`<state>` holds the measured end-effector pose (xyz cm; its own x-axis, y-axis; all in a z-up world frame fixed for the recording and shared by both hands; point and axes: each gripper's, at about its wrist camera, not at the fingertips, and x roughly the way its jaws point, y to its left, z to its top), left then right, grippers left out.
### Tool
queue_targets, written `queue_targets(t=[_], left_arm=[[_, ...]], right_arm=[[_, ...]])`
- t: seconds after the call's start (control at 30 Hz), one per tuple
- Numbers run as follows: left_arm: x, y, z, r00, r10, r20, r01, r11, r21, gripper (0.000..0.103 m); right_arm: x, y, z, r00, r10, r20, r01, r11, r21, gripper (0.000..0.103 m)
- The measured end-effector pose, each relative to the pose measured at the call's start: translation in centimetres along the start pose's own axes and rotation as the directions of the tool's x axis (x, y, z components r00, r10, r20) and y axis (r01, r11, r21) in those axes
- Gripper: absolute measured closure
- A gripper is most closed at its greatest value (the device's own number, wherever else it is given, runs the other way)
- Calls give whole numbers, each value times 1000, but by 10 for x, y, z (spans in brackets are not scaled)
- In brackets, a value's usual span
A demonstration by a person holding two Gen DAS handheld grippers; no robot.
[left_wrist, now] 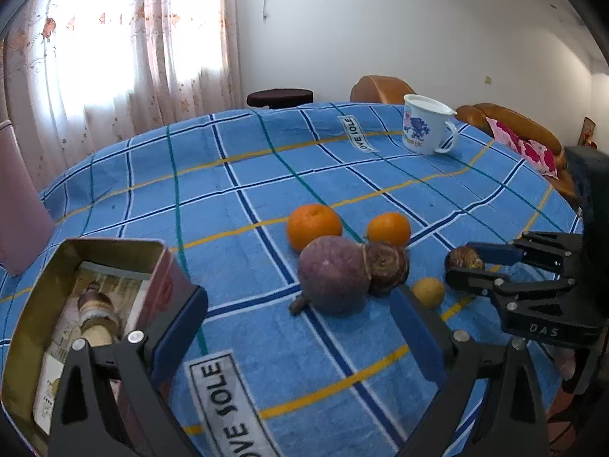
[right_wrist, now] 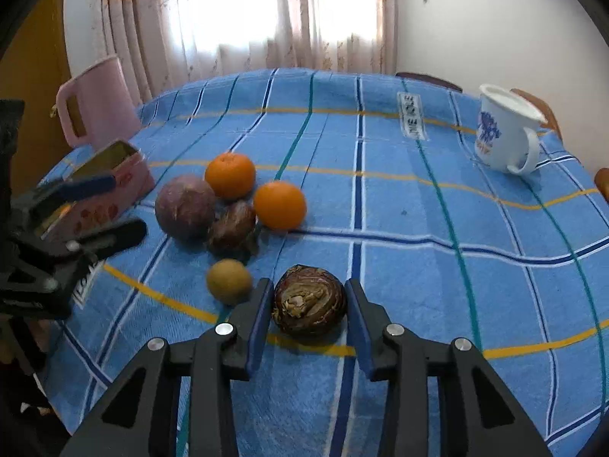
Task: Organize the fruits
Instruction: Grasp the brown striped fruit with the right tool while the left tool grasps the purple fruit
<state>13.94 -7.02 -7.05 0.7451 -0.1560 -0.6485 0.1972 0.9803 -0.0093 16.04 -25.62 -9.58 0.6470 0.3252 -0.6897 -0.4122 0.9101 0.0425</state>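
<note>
My right gripper [right_wrist: 309, 285] is shut on a brown bulb [right_wrist: 310, 304] that rests on the blue checked cloth; in the left wrist view the same bulb [left_wrist: 464, 258] sits between its fingers. Left of it lies a small yellow-brown fruit [right_wrist: 228, 281]. Behind that cluster a purple round fruit [left_wrist: 333, 278], a second brown bulb [left_wrist: 388, 270] and two oranges [left_wrist: 314, 224] [left_wrist: 389, 228]. My left gripper [left_wrist: 300, 327] stands open, just short of the purple fruit, with nothing between its fingers. An open tin box [left_wrist: 171, 285] stands against its left finger.
A white mug with a blue print [left_wrist: 422, 125] stands at the far right of the table. A pink pitcher [right_wrist: 99, 99] stands at the far left edge behind the tin box [right_wrist: 125, 175]. Chairs and a stool ring the table's far side.
</note>
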Motion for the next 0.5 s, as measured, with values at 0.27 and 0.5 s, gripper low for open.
queue_targets(t=[0.27, 0.5], left_arm=[[22, -4, 12, 999, -23, -31, 22, 999, -25, 5], [41, -4, 15, 990, -92, -107, 88, 995, -46, 27]], right_arm=[[-4, 9, 25, 990, -95, 106, 93, 995, 27, 63], [3, 17, 29, 987, -114, 117, 111, 993, 29, 63]])
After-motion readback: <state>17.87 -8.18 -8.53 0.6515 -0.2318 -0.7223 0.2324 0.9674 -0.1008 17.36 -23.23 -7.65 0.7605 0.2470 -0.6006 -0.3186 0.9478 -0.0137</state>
